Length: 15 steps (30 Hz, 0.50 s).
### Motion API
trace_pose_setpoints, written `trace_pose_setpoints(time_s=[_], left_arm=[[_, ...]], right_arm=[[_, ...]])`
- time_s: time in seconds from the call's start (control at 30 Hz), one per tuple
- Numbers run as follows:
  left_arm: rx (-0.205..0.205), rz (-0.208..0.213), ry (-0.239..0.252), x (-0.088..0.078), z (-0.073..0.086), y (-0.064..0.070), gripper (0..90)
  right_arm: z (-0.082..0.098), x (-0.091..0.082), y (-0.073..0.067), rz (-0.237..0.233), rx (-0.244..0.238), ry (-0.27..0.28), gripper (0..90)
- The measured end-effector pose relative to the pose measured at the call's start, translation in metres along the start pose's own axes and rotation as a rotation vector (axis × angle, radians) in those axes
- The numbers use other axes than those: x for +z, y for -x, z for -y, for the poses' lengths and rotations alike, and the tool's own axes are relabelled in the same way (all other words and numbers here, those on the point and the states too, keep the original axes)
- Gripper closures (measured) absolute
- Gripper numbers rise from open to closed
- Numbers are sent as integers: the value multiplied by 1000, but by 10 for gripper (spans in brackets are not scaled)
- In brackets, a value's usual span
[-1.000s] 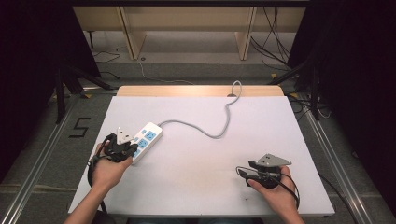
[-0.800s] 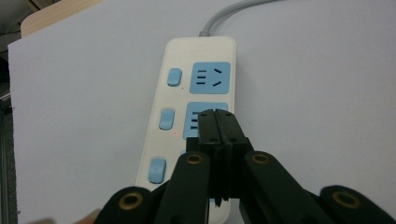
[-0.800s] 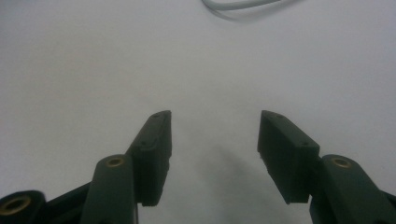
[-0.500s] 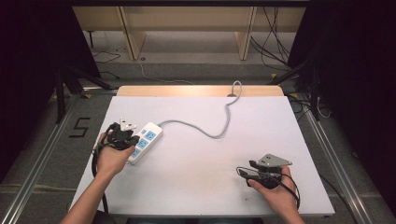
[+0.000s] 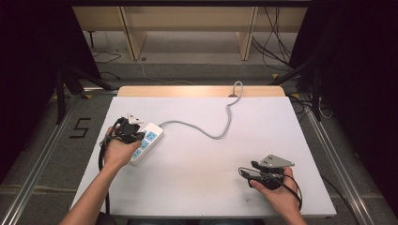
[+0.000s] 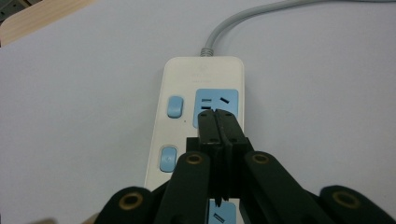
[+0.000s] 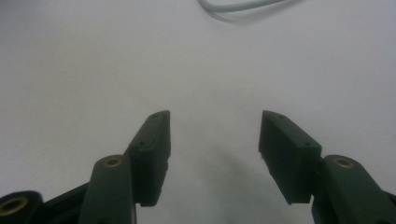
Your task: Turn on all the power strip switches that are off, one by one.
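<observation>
High view: your left gripper (image 5: 133, 125), jaws fully closed on nothing, has shifted farther along the power strip (image 5: 144, 143) at the table's (image 5: 197, 187) near left and now sits over it. Expect a press on a blue switch (image 6: 174, 106). Your right gripper (image 5: 257, 169), near right, rests open and empty.

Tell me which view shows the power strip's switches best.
The left gripper view. The power strip sits right under the shut left gripper, and two blue switches are plain beside the sockets. The high view shows the strip small, partly under that hand. The right gripper view catches just a bit of its cord.
</observation>
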<state>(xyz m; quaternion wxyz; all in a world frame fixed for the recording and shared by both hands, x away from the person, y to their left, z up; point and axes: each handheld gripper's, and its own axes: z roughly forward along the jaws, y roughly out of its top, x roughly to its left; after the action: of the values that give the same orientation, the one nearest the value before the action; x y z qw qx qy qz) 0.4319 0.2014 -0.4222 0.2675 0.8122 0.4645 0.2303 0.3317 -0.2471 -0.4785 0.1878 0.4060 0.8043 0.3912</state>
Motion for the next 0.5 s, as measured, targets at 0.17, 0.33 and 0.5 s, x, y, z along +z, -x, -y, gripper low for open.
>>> trace_pose_setpoints(time_s=[0.17, 0.33, 0.5], left_arm=[[-13, 0, -5, 5, -5, -5, 897], [-18, -5, -21, 11, -9, -10, 897], [-20, -8, -35, 17, -11, -14, 897]], right_arm=[[0, 0, 0, 1, 5, -3, 441], [0, 0, 0, 0, 7, -4, 435], [1, 0, 0, 1, 9, -7, 432]])
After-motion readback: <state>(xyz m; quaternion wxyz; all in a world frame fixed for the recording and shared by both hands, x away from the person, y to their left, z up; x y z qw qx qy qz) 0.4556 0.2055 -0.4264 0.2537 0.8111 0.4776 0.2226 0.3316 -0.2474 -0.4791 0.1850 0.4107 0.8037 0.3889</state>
